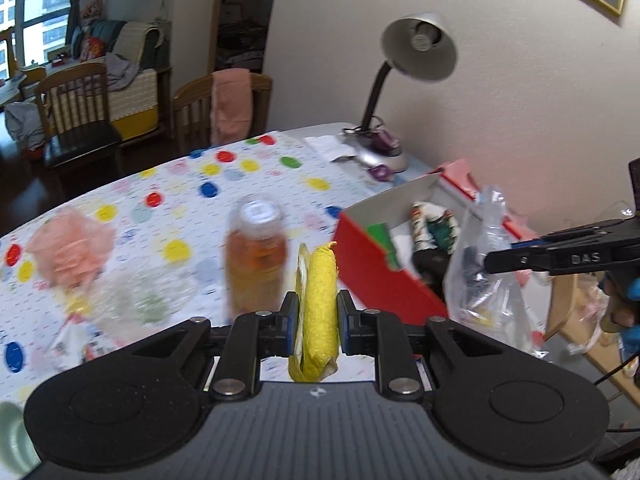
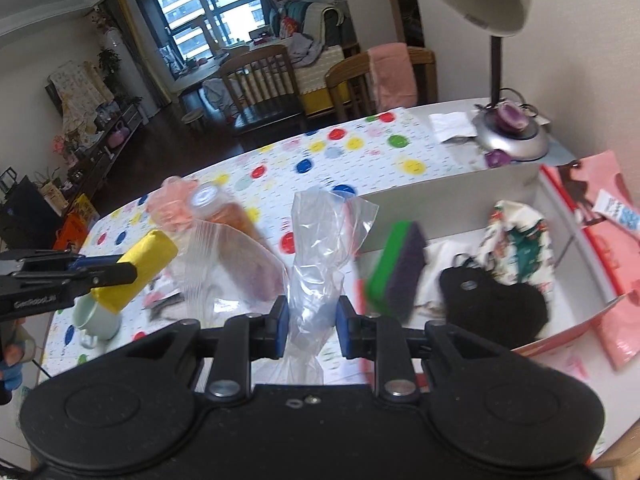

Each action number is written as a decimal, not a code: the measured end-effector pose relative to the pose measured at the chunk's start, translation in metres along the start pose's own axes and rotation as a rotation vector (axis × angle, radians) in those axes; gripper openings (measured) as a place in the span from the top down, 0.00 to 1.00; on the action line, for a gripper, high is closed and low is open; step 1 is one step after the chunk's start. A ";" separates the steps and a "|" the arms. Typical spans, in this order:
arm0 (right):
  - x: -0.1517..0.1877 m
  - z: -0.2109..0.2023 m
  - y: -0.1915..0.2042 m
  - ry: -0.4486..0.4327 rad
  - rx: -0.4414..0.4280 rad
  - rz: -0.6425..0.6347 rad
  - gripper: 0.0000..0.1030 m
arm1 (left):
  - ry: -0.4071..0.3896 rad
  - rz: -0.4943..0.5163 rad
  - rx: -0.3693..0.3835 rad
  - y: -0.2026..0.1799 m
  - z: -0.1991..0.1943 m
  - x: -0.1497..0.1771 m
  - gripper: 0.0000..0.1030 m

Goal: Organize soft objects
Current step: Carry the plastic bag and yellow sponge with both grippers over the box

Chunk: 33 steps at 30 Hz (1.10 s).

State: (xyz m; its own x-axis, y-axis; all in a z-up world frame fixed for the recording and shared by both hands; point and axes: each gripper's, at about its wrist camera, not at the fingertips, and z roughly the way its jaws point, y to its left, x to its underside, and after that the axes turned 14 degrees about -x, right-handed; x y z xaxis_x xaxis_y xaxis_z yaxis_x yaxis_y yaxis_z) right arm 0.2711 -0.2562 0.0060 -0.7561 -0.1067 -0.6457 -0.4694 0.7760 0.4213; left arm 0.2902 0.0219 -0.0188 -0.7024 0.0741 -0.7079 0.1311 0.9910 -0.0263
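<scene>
My left wrist camera looks forward along its fingers, close above the dotted tablecloth (image 1: 240,176), facing the lamp (image 1: 416,48) and wall; my right one faces the same way from further right. Both share the red box (image 1: 372,264), bottle (image 1: 256,256) and lamp.

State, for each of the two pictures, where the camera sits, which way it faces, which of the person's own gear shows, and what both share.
Left wrist: rides the left gripper, shut on a yellow rolled cloth, facing the red cardboard box.
Right wrist: rides the right gripper, shut on a clear plastic bag, facing the spotted tablecloth.
Shared: cloth, bag, box, grey desk lamp, each other's gripper.
</scene>
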 end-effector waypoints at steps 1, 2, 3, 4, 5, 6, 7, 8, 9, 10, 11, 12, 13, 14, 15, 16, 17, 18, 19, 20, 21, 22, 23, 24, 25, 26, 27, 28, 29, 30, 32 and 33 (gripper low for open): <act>-0.002 -0.003 -0.006 -0.003 0.007 0.000 0.78 | -0.001 -0.002 0.004 -0.007 0.004 -0.002 0.82; -0.004 -0.006 -0.013 -0.008 0.013 0.001 0.78 | -0.003 -0.001 0.009 -0.015 0.007 -0.005 0.82; -0.007 -0.010 -0.019 -0.011 0.018 0.000 0.78 | -0.006 0.003 0.015 -0.023 0.010 -0.009 0.82; -0.011 -0.012 -0.025 -0.012 0.022 -0.001 0.78 | -0.007 0.005 0.017 -0.031 0.011 -0.012 0.82; -0.013 -0.015 -0.031 -0.015 0.026 -0.005 0.78 | -0.008 0.008 0.019 -0.038 0.014 -0.015 0.82; -0.017 -0.017 -0.037 -0.018 0.030 -0.012 0.78 | -0.008 0.012 0.022 -0.046 0.017 -0.018 0.82; -0.020 -0.019 -0.043 -0.017 0.034 -0.019 0.78 | -0.009 0.015 0.024 -0.053 0.020 -0.021 0.82; -0.024 -0.020 -0.049 -0.014 0.035 -0.021 0.78 | -0.009 0.018 0.027 -0.059 0.024 -0.024 0.82; -0.028 -0.021 -0.056 -0.004 0.034 -0.022 0.78 | -0.009 0.022 0.031 -0.066 0.027 -0.027 0.82; -0.031 -0.021 -0.061 0.007 0.034 -0.024 0.78 | -0.010 0.028 0.033 -0.073 0.031 -0.030 0.82; -0.033 -0.022 -0.068 0.015 0.038 -0.025 0.78 | -0.012 0.033 0.033 -0.080 0.034 -0.032 0.82; -0.037 -0.021 -0.075 0.026 0.038 -0.023 0.78 | -0.011 0.036 0.034 -0.086 0.038 -0.035 0.82; -0.039 -0.021 -0.082 0.030 0.037 -0.020 0.78 | -0.008 0.037 0.036 -0.092 0.042 -0.037 0.82; -0.042 -0.021 -0.088 0.035 0.040 -0.021 0.78 | -0.005 0.038 0.037 -0.097 0.047 -0.039 0.82; -0.044 -0.021 -0.094 0.039 0.042 -0.026 0.78 | -0.002 0.042 0.038 -0.103 0.051 -0.041 0.82; -0.047 -0.021 -0.100 0.038 0.047 -0.028 0.78 | 0.002 0.047 0.038 -0.108 0.055 -0.042 0.82; -0.051 -0.020 -0.106 0.041 0.051 -0.029 0.78 | 0.007 0.050 0.037 -0.113 0.059 -0.044 0.82; -0.054 -0.020 -0.113 0.043 0.054 -0.032 0.78 | 0.014 0.054 0.038 -0.119 0.065 -0.045 0.82; -0.057 -0.019 -0.119 0.040 0.066 -0.035 0.78 | 0.022 0.058 0.039 -0.123 0.070 -0.045 0.82; -0.061 -0.019 -0.127 0.037 0.078 -0.037 0.78 | 0.028 0.063 0.040 -0.129 0.076 -0.046 0.82; -0.065 -0.018 -0.135 0.036 0.090 -0.037 0.78 | 0.034 0.068 0.037 -0.134 0.081 -0.047 0.82; -0.069 -0.017 -0.142 0.036 0.101 -0.036 0.78 | 0.043 0.073 0.036 -0.139 0.087 -0.047 0.82; -0.073 -0.016 -0.149 0.036 0.111 -0.036 0.78 | 0.051 0.080 0.035 -0.144 0.092 -0.047 0.82; -0.076 -0.014 -0.156 0.041 0.118 -0.042 0.78 | 0.057 0.088 0.033 -0.149 0.098 -0.047 0.82; -0.078 -0.012 -0.161 0.043 0.129 -0.049 0.78 | 0.063 0.097 0.028 -0.154 0.103 -0.047 0.82; -0.080 -0.010 -0.167 0.047 0.136 -0.052 0.78 | 0.069 0.104 0.023 -0.159 0.108 -0.048 0.82; -0.082 -0.007 -0.173 0.054 0.139 -0.056 0.78 | 0.076 0.111 0.019 -0.163 0.114 -0.048 0.82; -0.083 -0.004 -0.179 0.061 0.149 -0.061 0.78 | 0.082 0.116 0.017 -0.168 0.119 -0.048 0.82; -0.084 0.000 -0.184 0.073 0.158 -0.072 0.78 | 0.087 0.122 0.014 -0.172 0.123 -0.048 0.82; -0.085 0.003 -0.190 0.088 0.164 -0.083 0.78 | 0.092 0.130 0.011 -0.177 0.128 -0.048 0.82; -0.085 0.012 -0.201 0.121 0.168 -0.088 0.78 | 0.103 0.141 0.006 -0.186 0.137 -0.048 0.82; -0.085 0.017 -0.205 0.133 0.168 -0.089 0.78 | 0.110 0.148 0.004 -0.190 0.142 -0.047 0.82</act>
State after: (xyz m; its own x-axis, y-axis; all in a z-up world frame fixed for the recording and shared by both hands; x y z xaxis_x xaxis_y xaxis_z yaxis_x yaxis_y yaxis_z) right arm 0.4394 -0.3961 -0.0365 -0.7737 -0.2515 -0.5814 -0.4626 0.8514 0.2473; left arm 0.3975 -0.1859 -0.0803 -0.7475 0.2307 -0.6229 0.2408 0.9681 0.0696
